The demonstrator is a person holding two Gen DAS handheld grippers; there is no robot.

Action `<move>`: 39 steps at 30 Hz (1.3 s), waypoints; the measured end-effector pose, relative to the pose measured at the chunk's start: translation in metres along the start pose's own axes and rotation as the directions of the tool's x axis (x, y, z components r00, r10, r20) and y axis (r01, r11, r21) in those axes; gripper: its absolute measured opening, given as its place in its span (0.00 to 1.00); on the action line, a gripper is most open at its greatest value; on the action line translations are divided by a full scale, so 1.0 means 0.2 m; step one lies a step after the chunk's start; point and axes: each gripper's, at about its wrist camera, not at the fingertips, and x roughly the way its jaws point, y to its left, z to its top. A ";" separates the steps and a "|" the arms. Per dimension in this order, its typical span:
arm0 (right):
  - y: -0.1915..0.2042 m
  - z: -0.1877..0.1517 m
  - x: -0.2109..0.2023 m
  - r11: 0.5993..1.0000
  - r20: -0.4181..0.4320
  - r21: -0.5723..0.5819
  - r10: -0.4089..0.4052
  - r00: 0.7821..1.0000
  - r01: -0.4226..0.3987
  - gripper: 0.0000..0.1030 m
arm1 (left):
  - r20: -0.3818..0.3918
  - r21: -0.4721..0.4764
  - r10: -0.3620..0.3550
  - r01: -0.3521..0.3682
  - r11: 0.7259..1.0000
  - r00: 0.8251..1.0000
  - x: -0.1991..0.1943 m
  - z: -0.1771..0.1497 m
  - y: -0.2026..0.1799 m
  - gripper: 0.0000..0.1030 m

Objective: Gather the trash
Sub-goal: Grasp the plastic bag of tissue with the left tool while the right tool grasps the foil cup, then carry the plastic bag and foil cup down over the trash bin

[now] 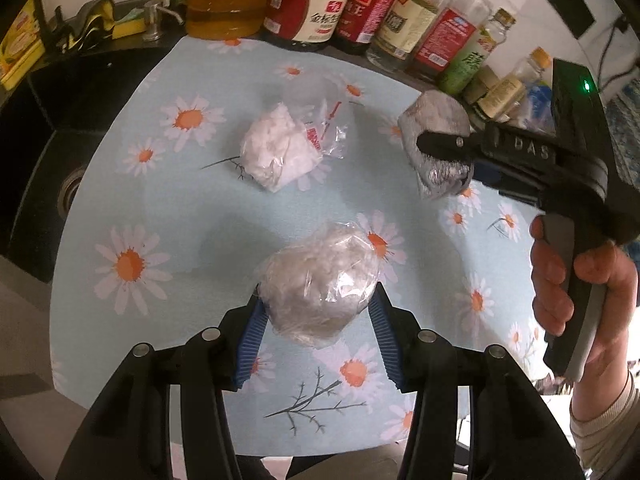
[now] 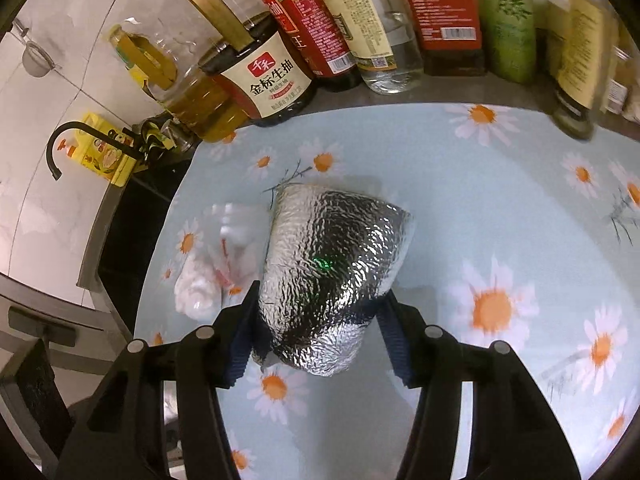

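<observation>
Left gripper (image 1: 318,300) is clamped on a clear plastic wad (image 1: 318,284), held nearer the camera than the white bag (image 1: 280,148). Right gripper (image 2: 320,304) is clamped on a foil packet (image 2: 332,268), right of that bag. Risk: slick wrappers may slip if either squeeze eases.

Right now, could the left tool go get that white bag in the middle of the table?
Probably not yet. The left tool is already shut on a clear plastic wad, so it has no free grip. The path to the white bag looks open across the tablecloth.
</observation>
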 end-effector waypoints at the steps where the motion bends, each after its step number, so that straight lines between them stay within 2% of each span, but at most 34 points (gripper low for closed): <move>1: 0.01 -0.03 -0.02 1.000 0.004 0.005 -0.008 1.000 0.008 0.54 | 0.001 0.009 -0.007 0.007 1.000 1.000 -0.01 0.00 0.00 0.47; 10: 0.16 -0.30 -0.20 0.994 0.067 0.077 -0.086 0.994 0.080 0.54 | 0.004 0.137 -0.070 0.069 0.988 0.998 -0.17 -0.09 0.11 0.47; 22: 0.40 -0.68 -0.33 0.978 0.114 0.155 -0.158 0.981 0.139 0.54 | -0.016 0.233 -0.161 0.161 0.959 0.987 -0.29 -0.24 0.24 0.47; 30: 0.53 -0.94 -0.32 0.973 0.108 0.188 -0.154 0.982 0.131 0.54 | -0.048 0.283 -0.180 0.186 0.941 0.983 -0.36 -0.41 0.32 0.47; 39: 0.64 -1.17 -0.30 0.977 0.097 0.189 -0.119 0.988 0.099 0.54 | -0.084 0.297 -0.184 0.201 0.934 0.979 -0.39 -0.56 0.39 0.47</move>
